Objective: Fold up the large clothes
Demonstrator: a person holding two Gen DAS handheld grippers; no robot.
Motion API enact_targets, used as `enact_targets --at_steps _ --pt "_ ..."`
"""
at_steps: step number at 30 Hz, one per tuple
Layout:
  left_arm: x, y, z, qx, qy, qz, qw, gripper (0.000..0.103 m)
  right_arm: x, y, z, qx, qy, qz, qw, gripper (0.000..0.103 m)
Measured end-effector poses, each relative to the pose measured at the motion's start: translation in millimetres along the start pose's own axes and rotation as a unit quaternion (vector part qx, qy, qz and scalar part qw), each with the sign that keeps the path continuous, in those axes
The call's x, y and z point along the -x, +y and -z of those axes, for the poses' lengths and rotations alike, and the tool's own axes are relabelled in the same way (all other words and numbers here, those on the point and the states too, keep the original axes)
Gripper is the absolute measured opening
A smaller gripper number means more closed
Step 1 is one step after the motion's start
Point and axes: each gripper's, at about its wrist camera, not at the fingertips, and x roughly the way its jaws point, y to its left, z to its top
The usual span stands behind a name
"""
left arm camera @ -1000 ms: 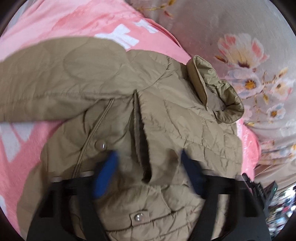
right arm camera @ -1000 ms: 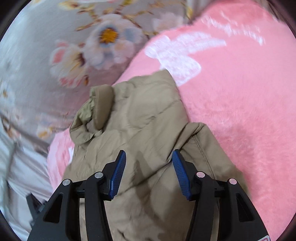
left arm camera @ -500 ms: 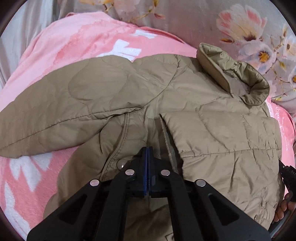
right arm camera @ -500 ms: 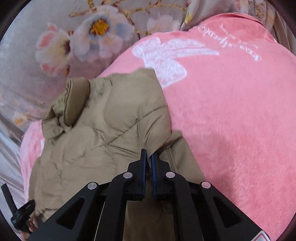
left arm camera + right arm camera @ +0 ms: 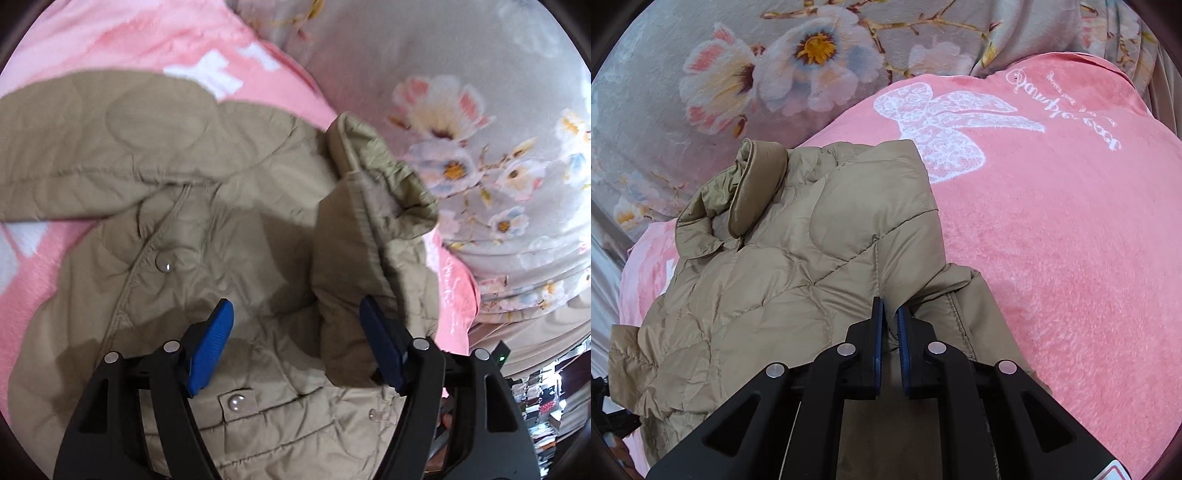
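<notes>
A tan quilted jacket (image 5: 221, 240) lies front up on a pink blanket, with its collar (image 5: 388, 184) at the upper right. My left gripper (image 5: 295, 332) hovers over the chest. Its jaws are opening, and the blue pads stand wide apart either side of a raised fold of the front panel without pinching it. In the right wrist view the jacket (image 5: 794, 277) fills the lower left. My right gripper (image 5: 890, 325) is nearly shut on a fabric edge of the jacket near the sleeve seam, its jaws easing slightly apart.
The pink blanket (image 5: 1071, 240) with a white bow print spreads to the right. A grey floral sheet (image 5: 461, 92) lies beyond the collar. Snap buttons (image 5: 164, 264) dot the jacket front. Room clutter shows at the lower right edge of the left wrist view.
My left gripper shut on the jacket front, then opened wide again, and the front panel now stands up in a fold. My right gripper closed from wide open onto the jacket edge.
</notes>
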Motion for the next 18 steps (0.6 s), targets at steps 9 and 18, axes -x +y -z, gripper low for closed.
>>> enact_targets --at_steps 9,18 --pt "11.6 13.3 7.8 0.048 0.005 0.052 0.9975 0.07 1.6 -1.3 3.8 -0.008 -0.004 -0.009 1.0 0.013" --pt "-18.3 17.7 8.2 0.057 0.045 0.04 0.9966 0.071 1.3 0.0 5.3 -0.006 -0.006 -0.011 1.0 0.014"
